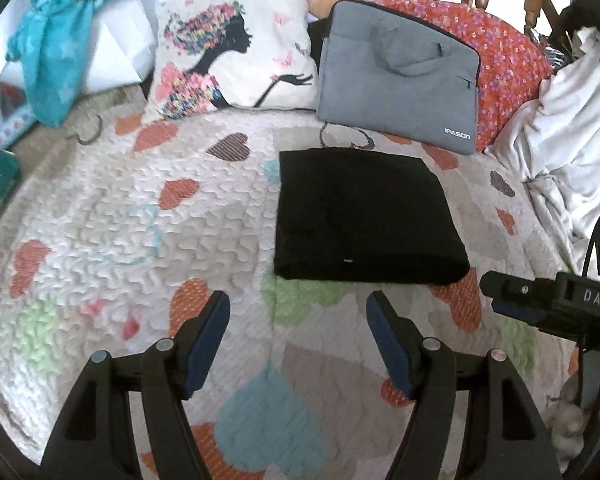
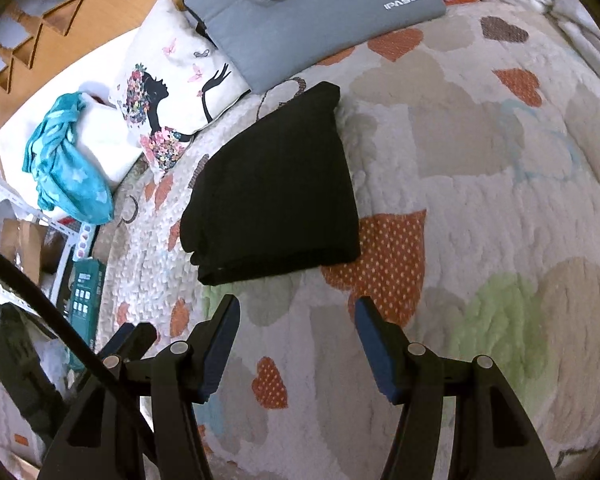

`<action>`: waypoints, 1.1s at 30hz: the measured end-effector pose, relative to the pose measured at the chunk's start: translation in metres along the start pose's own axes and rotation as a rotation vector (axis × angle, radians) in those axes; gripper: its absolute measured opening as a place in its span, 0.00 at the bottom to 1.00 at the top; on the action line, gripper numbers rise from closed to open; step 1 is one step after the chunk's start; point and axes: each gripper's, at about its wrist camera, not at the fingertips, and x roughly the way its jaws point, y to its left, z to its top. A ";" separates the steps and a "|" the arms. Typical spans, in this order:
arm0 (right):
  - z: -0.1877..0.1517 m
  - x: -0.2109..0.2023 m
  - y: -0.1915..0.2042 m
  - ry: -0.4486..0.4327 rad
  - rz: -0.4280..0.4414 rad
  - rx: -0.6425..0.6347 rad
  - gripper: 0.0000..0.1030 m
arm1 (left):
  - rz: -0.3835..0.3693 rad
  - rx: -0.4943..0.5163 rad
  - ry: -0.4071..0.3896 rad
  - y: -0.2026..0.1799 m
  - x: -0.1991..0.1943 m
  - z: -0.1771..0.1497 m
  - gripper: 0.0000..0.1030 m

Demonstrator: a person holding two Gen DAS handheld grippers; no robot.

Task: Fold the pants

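Observation:
The black pants [image 1: 364, 216] lie folded into a neat rectangle on the heart-patterned quilt [image 1: 140, 220]. They also show in the right wrist view [image 2: 276, 188]. My left gripper [image 1: 298, 300] is open and empty, hovering just short of the pants' near edge. My right gripper [image 2: 296, 304] is open and empty, also just short of the pants. The right gripper's tip shows at the right edge of the left wrist view [image 1: 496, 292]. The left gripper's tip shows low left in the right wrist view [image 2: 134, 332].
A grey laptop bag [image 1: 396, 80] and a printed pillow [image 1: 236, 48] lie behind the pants. A teal cloth [image 1: 60, 52] drapes at the far left. A white sheet [image 1: 568, 128] is bunched at the right. A green box [image 2: 85, 292] sits off the bed's edge.

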 end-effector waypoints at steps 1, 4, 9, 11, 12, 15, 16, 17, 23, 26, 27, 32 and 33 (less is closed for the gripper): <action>-0.002 -0.001 0.000 -0.002 0.001 0.004 0.63 | 0.009 0.003 -0.008 -0.001 -0.003 -0.002 0.69; -0.005 -0.001 0.000 -0.002 -0.008 -0.010 0.63 | 0.036 0.026 -0.025 -0.005 -0.009 -0.006 0.69; -0.010 0.002 0.012 -0.015 -0.048 -0.067 0.63 | 0.076 0.068 -0.052 -0.013 -0.013 -0.006 0.69; -0.011 0.002 0.016 -0.023 -0.068 -0.092 0.63 | 0.081 0.080 -0.058 -0.015 -0.013 -0.006 0.69; -0.011 0.003 0.018 -0.026 -0.076 -0.098 0.63 | 0.081 0.081 -0.058 -0.016 -0.013 -0.005 0.70; -0.011 0.006 0.020 -0.028 -0.090 -0.112 0.63 | 0.079 0.079 -0.047 -0.016 -0.010 -0.005 0.70; -0.011 0.007 0.020 -0.027 -0.091 -0.111 0.63 | 0.079 0.078 -0.043 -0.015 -0.009 -0.004 0.70; -0.011 0.008 0.021 -0.025 -0.091 -0.110 0.63 | 0.079 0.077 -0.039 -0.015 -0.008 -0.004 0.70; -0.011 0.013 0.020 -0.017 -0.098 -0.111 0.63 | 0.064 0.063 -0.023 -0.015 -0.005 -0.004 0.70; -0.012 0.013 0.021 -0.019 -0.100 -0.109 0.63 | 0.065 0.067 -0.015 -0.016 -0.003 -0.004 0.70; -0.012 0.013 0.021 -0.020 -0.100 -0.109 0.63 | 0.065 0.067 -0.012 -0.016 -0.002 -0.005 0.70; -0.011 0.015 0.020 -0.023 -0.108 -0.116 0.64 | 0.059 0.066 -0.001 -0.016 0.000 -0.006 0.70; -0.010 0.016 0.019 -0.022 -0.109 -0.116 0.64 | 0.058 0.065 0.000 -0.016 0.000 -0.006 0.70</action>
